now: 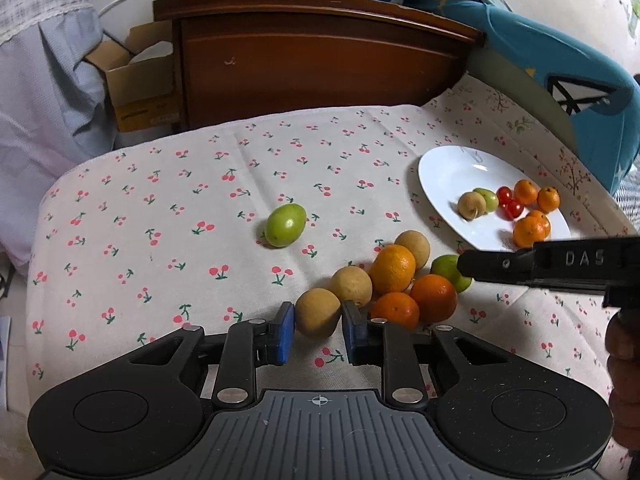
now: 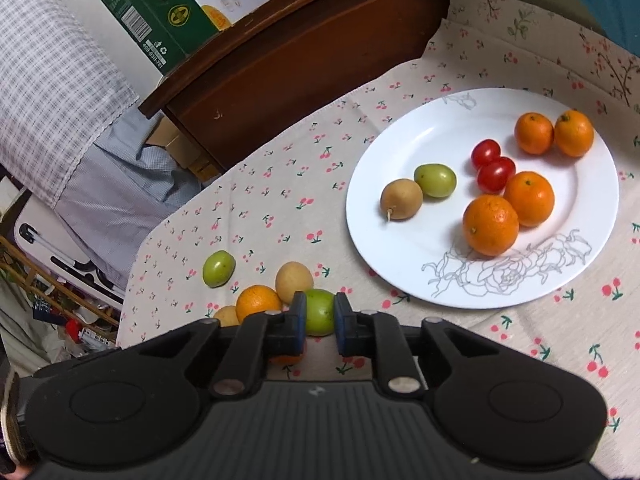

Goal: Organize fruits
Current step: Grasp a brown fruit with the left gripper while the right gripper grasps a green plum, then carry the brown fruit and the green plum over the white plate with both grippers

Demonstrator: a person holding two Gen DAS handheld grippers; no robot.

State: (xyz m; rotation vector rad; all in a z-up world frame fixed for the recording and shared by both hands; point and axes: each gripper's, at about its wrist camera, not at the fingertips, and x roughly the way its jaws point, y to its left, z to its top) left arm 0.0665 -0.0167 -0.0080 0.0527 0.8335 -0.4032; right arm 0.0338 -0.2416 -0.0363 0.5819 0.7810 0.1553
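Both grippers straddle fruit — contact perhaps unmade.

Behind your work surface: dark brown wooden headboard, with a green printed carton on top. Left of it, an open brown cardboard box. Cherry-print cream cloth covers the surface. Teal cushion far right.

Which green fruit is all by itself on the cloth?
The oval green fruit left of the pile. One green fruit lies on the plate beside a brown one, and another sits between the right tool's fingers.
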